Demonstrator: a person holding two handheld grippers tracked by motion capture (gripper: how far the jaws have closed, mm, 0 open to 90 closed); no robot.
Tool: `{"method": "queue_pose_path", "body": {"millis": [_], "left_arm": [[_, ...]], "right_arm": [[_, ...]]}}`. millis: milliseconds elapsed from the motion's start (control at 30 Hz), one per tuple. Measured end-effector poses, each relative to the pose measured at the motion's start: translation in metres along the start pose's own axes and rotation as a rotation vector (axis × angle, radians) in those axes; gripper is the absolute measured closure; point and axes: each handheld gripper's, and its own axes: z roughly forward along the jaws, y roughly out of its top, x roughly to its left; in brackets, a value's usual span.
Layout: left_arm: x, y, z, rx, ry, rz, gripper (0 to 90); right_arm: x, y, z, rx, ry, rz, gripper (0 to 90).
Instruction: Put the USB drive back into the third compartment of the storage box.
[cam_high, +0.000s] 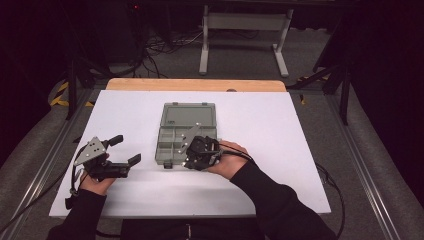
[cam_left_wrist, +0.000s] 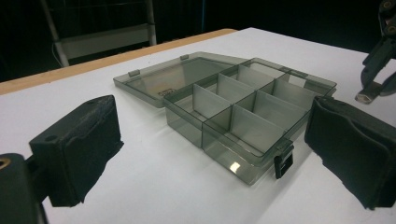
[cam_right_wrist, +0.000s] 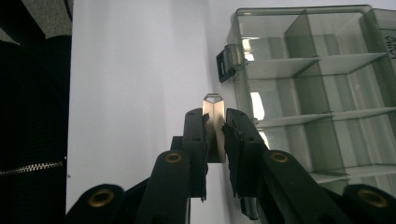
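A smoky grey compartment box (cam_high: 172, 145) lies open in the middle of the white table (cam_high: 260, 130), its lid (cam_high: 188, 115) laid flat on the far side. Its several compartments (cam_left_wrist: 243, 116) look empty, and a black latch (cam_left_wrist: 283, 161) hangs at the near edge. My left gripper (cam_high: 126, 150) rests to the left of the box, jaws wide open with nothing between them (cam_left_wrist: 212, 154). My right gripper (cam_high: 192, 157) hovers at the box's near right corner, shut on a small silver metal piece (cam_right_wrist: 214, 107) that pokes out past the fingertips (cam_right_wrist: 215, 123), beside the box wall (cam_right_wrist: 308, 93).
A bare wooden strip (cam_high: 195, 84) runs along the table's far edge. Behind it stand a white metal frame (cam_high: 245, 30) and loose cables on the floor. A dark zipped sleeve (cam_right_wrist: 32, 140) fills the left of the right gripper view.
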Motion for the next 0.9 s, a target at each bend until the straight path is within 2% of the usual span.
{"method": "queue_pose_path", "body": {"millis": [133, 233, 267, 300, 400, 500, 900], "left_arm": [[0.0, 0.0, 0.0, 0.001, -0.001, 0.001, 4.5], [0.0, 0.0, 0.0, 0.001, -0.001, 0.001, 4.5], [0.0, 0.0, 0.0, 0.001, -0.001, 0.001, 4.5], [0.0, 0.0, 0.0, 0.0, -0.001, 0.001, 4.6], [0.0, 0.0, 0.0, 0.001, -0.001, 0.0, 4.5], [0.0, 0.0, 0.0, 0.001, -0.001, 0.0, 4.5], [0.0, 0.0, 0.0, 0.001, 0.001, 0.001, 4.5]], "right_arm": [[-0.006, -0.001, -0.003, -0.012, -0.008, 0.015, 79.1], [-0.01, 0.0, -0.005, -0.025, -0.023, 0.009, 79.1], [-0.01, 0.0, -0.006, -0.023, -0.024, 0.025, 79.1], [-0.013, 0.0, -0.006, -0.036, -0.029, 0.008, 79.1], [-0.015, 0.001, -0.008, -0.034, -0.04, 0.033, 79.1], [-0.02, 0.001, -0.011, -0.04, -0.05, 0.03, 79.0], [-0.039, -0.001, -0.01, -0.054, -0.091, 0.1, 79.1]]}}
